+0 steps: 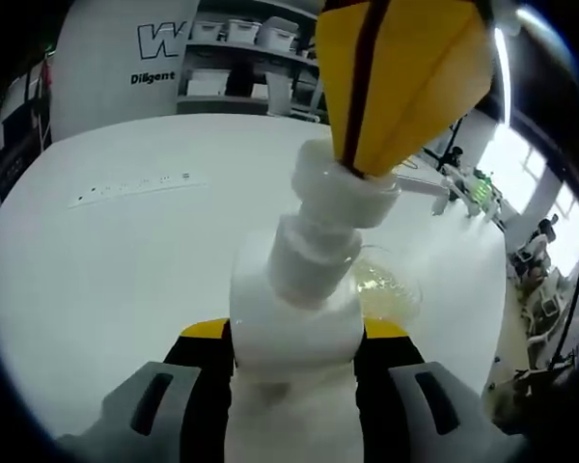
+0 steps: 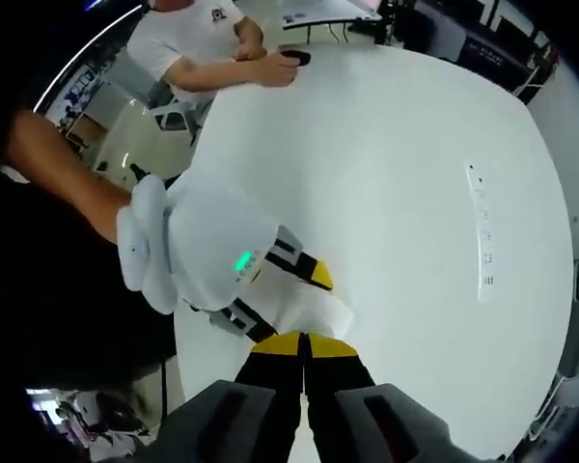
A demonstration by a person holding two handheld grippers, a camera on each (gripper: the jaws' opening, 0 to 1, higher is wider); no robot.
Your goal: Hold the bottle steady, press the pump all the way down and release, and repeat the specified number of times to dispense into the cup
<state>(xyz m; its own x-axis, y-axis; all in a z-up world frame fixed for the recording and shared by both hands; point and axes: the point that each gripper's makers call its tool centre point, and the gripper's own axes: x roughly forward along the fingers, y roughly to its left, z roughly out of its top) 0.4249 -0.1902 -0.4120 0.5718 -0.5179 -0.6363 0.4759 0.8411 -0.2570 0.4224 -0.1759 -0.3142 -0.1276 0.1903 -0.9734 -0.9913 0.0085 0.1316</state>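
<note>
Two hand-held grippers are working together. The left hand-held gripper (image 1: 294, 352) is squeezing the white bottle (image 1: 291, 313) between its yellow-tipped jaws, low on the bottle's body, and is holding it upright on the white surface (image 1: 106, 260). The right hand-held gripper (image 1: 362, 166) is coming down from above in the left gripper view, and its yellow tip is touching the top of the pump (image 1: 343, 188). In the right gripper view, the right hand-held gripper's (image 2: 304, 345) jaws are pressed together with nothing between them.

Just behind the bottle, on the far right side, a clear cup (image 1: 391, 289) is sitting under the spout, with a little yellowish liquid in it.

I think the bottle is smooth and could be slippery, so gripping its wide body looks best. The pump probably springs back, so the push should go straight down on its flat top. The cup looks light and easy to knock.

A long white strip (image 1: 140, 185) is lying far off on the surface.
</note>
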